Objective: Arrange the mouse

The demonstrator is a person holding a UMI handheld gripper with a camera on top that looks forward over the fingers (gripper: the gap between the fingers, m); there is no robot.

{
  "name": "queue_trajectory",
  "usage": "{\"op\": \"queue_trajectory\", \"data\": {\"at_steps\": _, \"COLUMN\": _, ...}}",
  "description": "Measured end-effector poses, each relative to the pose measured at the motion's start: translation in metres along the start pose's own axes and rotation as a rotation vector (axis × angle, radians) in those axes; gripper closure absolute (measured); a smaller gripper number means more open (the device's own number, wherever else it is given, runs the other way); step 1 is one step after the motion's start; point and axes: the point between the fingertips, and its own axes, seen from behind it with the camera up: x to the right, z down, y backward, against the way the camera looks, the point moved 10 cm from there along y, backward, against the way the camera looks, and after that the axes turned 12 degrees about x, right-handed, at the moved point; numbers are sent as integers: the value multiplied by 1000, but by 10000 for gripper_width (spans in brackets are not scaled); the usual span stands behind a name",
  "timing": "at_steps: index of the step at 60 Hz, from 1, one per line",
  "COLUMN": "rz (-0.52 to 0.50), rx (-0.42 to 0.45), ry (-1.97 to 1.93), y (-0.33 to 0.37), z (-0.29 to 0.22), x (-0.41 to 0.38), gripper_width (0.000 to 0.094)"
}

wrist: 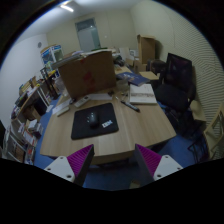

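A dark mouse (94, 119) lies on a black mouse mat (95, 122) on a round wooden table (120, 135), well beyond my fingers. My gripper (113, 160) is open and empty, held back from the table's near edge, above the blue floor. Its two fingers with magenta pads (81, 158) stand wide apart with nothing between them.
A large cardboard box (86, 72) stands at the table's far side. A book or papers (142, 94) and a pen (130, 105) lie to the right of the mat. A black office chair (178, 84) stands right of the table. Cluttered shelves (30, 105) line the left.
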Motion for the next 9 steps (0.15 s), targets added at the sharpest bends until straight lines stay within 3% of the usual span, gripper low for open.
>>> {"op": "queue_trajectory", "data": {"at_steps": 9, "rz": -35, "rx": -26, "ry": -5, "y": -18, "z": 12, "x": 35, "gripper_width": 96}}
